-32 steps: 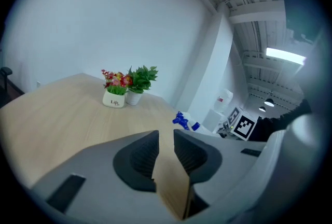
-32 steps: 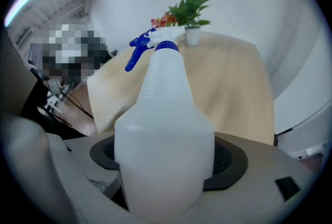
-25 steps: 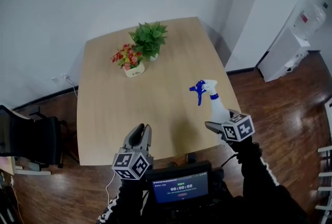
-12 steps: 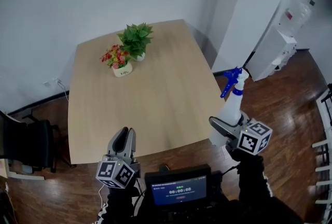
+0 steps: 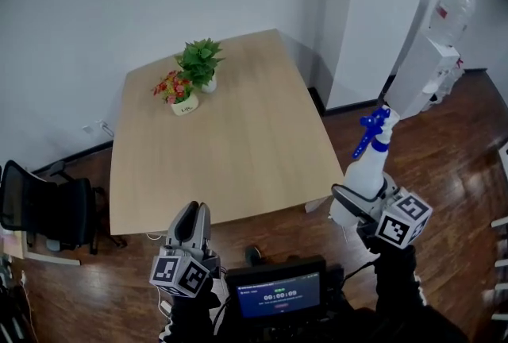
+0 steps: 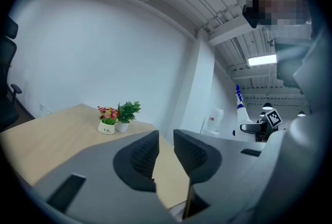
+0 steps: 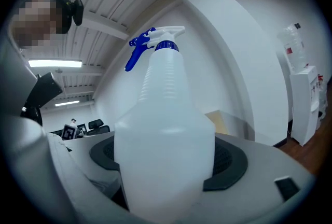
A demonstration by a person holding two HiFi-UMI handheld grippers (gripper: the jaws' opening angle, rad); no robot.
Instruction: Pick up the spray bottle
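Two sets of tongs in play here. The right tongs (image 5: 355, 205) are clamped around the fat lower body of the white spray bottle (image 5: 366, 171). The bottle stands upright in the air, off the counter's (image 5: 230, 144) right edge and over the wood floor (image 5: 444, 151), blue trigger head on top. The left tongs (image 5: 193, 216) sit at the counter's near edge, empty, jaws just a narrow slit apart.

Spray bottle (image 5: 363, 175) is smooth translucent plastic (table (image 5: 230, 143): matt wood).
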